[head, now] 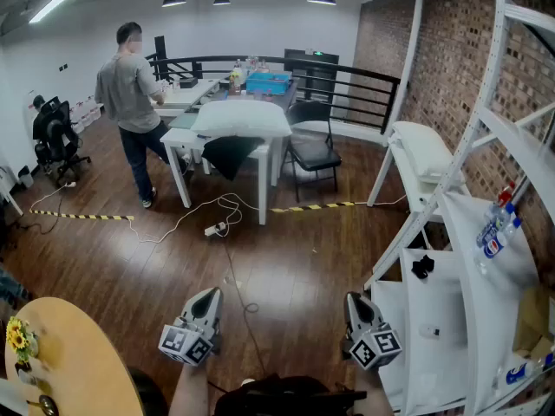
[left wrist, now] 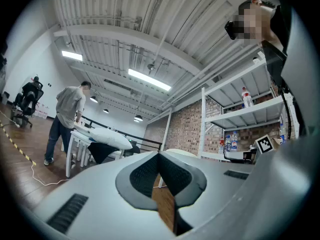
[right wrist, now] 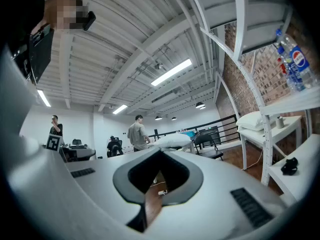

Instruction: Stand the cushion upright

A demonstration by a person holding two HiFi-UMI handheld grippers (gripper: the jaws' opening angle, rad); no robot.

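The left gripper (head: 206, 300) is squeezed shut with nothing in it. The right gripper (head: 355, 303) is shut and empty too. Both hang over the wood floor (head: 286, 267). Far ahead, a big white cushion (head: 241, 118) lies flat along the near edge of a white table (head: 263, 156). A second cushion (head: 421, 150) lies flat on a small white bench (head: 414, 199) (I cannot tell which one is meant). To do it well, walk close first, open both grippers, pinch one long edge at two spots, then tip it up slowly.

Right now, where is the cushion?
Head view shows two: a cushion on the centre table; another cushion right, on the white rack by the brick wall.
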